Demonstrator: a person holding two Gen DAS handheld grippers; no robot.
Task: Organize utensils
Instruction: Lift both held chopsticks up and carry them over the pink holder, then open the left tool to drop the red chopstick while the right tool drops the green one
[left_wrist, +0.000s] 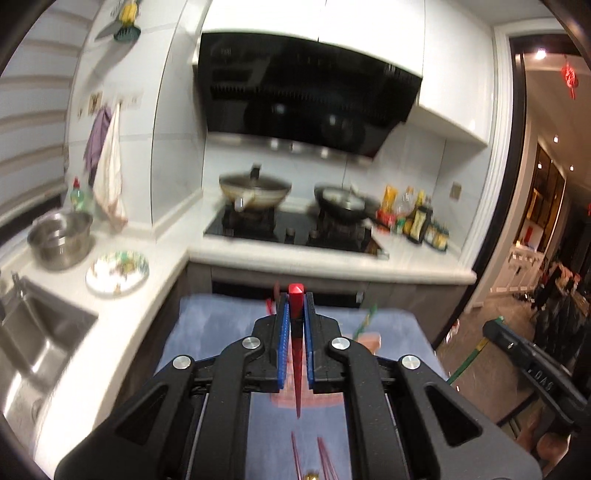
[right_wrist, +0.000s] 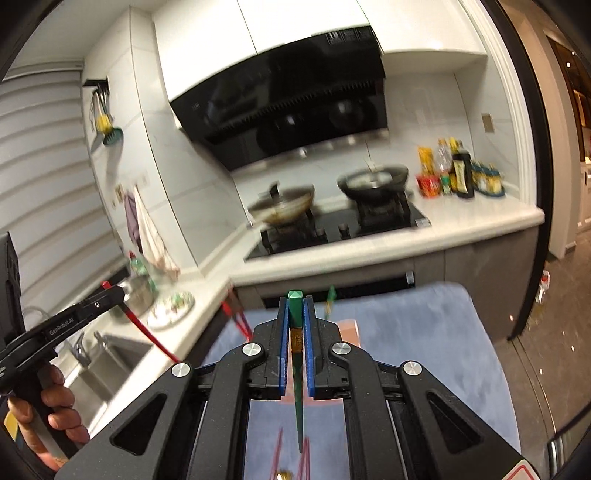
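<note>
The left gripper is squeezed tight on a red chopstick. The stick sits right between the two blue pads. Its thick square end pokes out a little past the fingertips. Its thin pointed end runs back toward the camera and hangs over the blue cloth.

The right gripper is squeezed tight on a green chopstick in the same way. The thick green end sticks out just past the tips, and the thin point hangs down over the cloth, close to the camera.

In the right wrist view, a hand holds the handle of the left gripper at the left side, and the red chopstick slants down from its tip.

More red chopsticks lie on the cloth below both claws, near the bottom edge of each view. Their ends are blurry. Something pink and flat lies on the cloth just past the claws; I cannot tell what it is.

Behind the cloth is a white counter with a stove. A wok with a lid sits on the left burner and a dark pan on the right one. A metal pot and a painted plate stand by the sink.
</note>
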